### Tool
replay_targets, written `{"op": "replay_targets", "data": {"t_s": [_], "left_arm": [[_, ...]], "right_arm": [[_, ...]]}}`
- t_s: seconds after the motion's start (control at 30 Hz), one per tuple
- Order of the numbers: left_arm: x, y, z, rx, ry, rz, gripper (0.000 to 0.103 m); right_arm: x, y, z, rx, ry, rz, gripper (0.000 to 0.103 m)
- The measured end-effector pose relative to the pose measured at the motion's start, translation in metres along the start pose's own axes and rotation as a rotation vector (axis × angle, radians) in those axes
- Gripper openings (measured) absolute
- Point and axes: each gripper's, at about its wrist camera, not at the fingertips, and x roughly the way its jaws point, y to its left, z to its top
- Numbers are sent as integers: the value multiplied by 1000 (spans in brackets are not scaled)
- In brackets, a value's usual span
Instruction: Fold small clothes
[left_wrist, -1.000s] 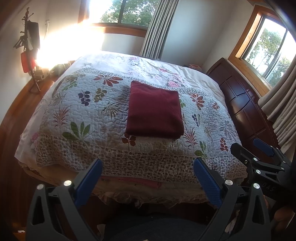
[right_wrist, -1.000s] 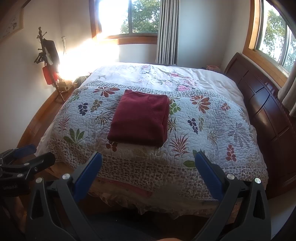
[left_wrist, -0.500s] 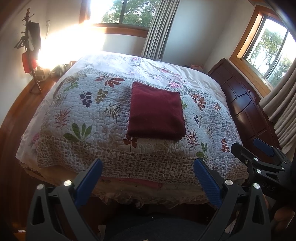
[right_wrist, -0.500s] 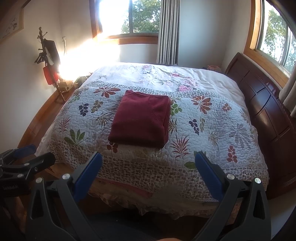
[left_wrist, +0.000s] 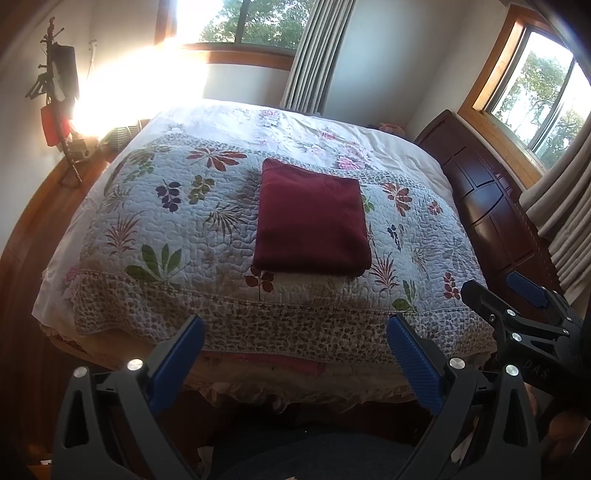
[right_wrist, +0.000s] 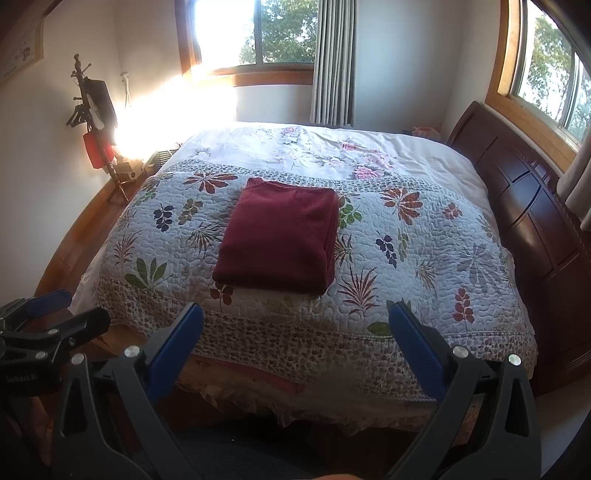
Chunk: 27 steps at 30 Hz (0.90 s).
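- Maroon garment (left_wrist: 312, 221), plush knit, folded to a flat rectangle, centre of quilted floral bedspread (left_wrist: 177, 236).
- Left gripper (left_wrist: 295, 354), right gripper (right_wrist: 295, 341): ribbed blue pads spread wide, empty, at 6 o'clock of bed.

Your bed (left_wrist: 155, 236) wears a floral quilt (right_wrist: 424, 266); a folded dark red garment (left_wrist: 312, 218) lies flat near its middle.

The dark red garment (left_wrist: 312, 219) lies folded into a neat flat rectangle on the floral quilt (left_wrist: 155, 221), near the bed's middle.
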Motion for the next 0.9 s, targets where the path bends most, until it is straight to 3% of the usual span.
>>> {"op": "replay_targets", "data": {"t_s": [0.9], "left_arm": [[10,8,8,10,16,-3,99]], "right_arm": [[5,-1,5,-5,6,-1,100]]}}
